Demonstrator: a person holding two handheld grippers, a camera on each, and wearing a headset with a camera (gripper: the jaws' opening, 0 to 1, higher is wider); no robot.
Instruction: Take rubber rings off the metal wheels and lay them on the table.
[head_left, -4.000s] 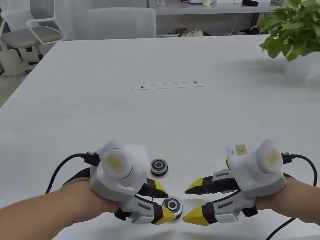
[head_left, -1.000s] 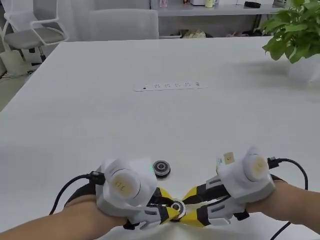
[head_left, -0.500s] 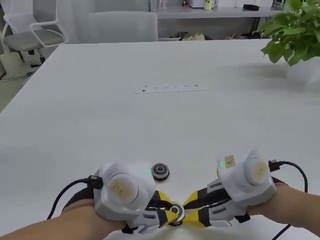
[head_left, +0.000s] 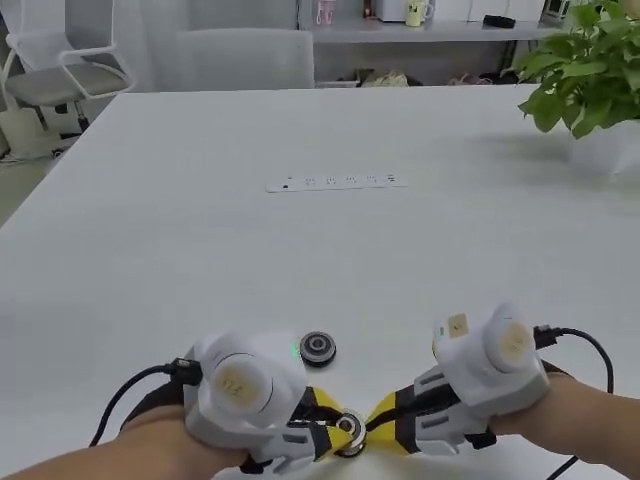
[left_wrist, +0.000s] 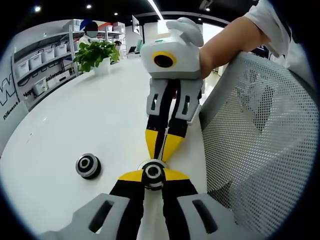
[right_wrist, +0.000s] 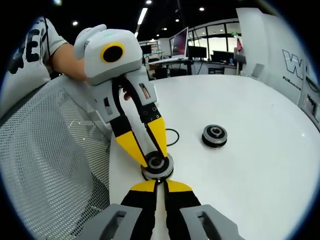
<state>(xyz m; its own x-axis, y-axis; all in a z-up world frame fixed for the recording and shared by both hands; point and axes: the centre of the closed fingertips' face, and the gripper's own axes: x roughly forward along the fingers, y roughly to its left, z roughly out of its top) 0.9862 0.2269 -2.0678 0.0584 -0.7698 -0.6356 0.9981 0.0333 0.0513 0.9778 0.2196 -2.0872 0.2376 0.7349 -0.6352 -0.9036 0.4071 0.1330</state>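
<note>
At the near edge of the table (head_left: 200, 200), our left gripper (left_wrist: 152, 176) is clamped on a metal wheel (right_wrist: 157, 165), one yellow tip on each side of it, low at the tabletop. Our right gripper (left_wrist: 161, 146) meets it head-on with its jaws nearly together at the rim. Whether they have a bite on the rubber ring (right_wrist: 168, 168) we cannot tell.

To do this well, we judge the left should grip the metal firmly while the right catches only the rubber and peels it outward, without dragging the wheel along.

Both forearms come in low from either side, with the jaws pointing at each other. Just beyond, slightly left, a second wheel (head_left: 318, 347) lies on the table, well short of the power strip (head_left: 338, 182).
</note>
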